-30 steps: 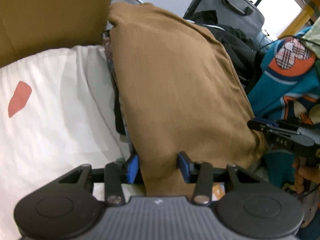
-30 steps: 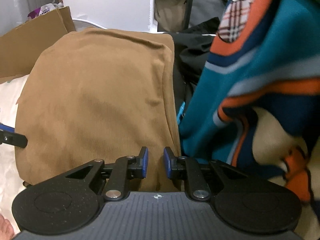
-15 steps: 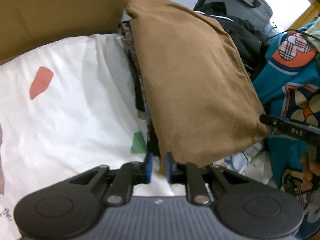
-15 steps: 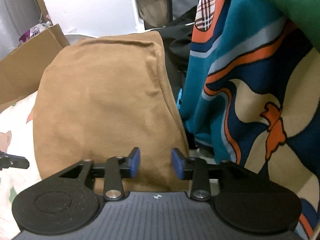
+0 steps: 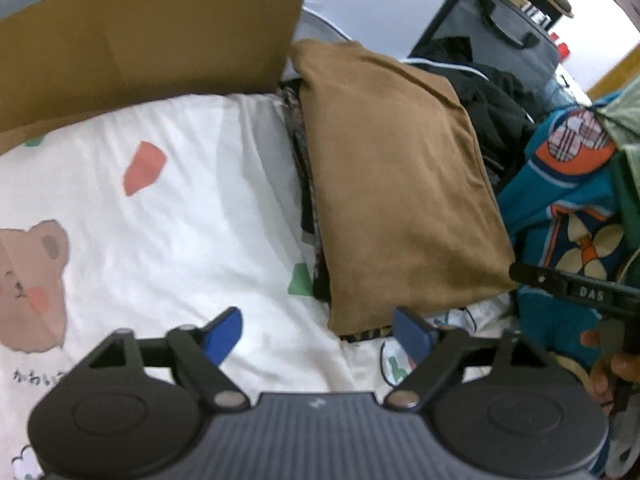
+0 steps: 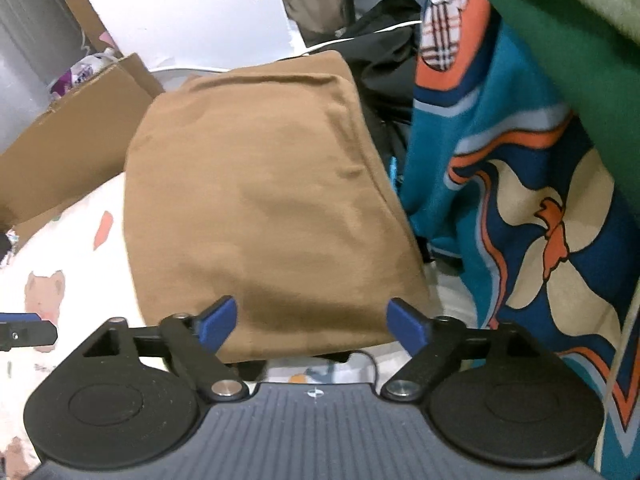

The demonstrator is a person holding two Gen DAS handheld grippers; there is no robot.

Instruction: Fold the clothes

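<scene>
A folded tan garment (image 5: 396, 184) lies on top of a stack of folded clothes on the white printed bedsheet (image 5: 160, 208). My left gripper (image 5: 318, 330) hangs above the garment's near left corner, its jaws opening wide, nothing between the blue pads. In the right wrist view the same tan garment (image 6: 256, 208) fills the middle. My right gripper (image 6: 310, 320) hovers over its near edge, jaws opening, not pressing on the cloth. The right gripper's finger (image 5: 576, 288) shows at the right edge of the left wrist view.
A cardboard box (image 5: 132, 36) stands behind the sheet at the left. A teal, orange and cream patterned cloth (image 6: 520, 208) hangs at the right, with green cloth (image 6: 560, 20) above it. Black clothes (image 5: 488, 92) and a grey bag (image 5: 500, 28) lie behind the stack.
Both grippers let go of the tan garment's near edge, opened wide and rose away from it. The garment now lies flat on the stack.
</scene>
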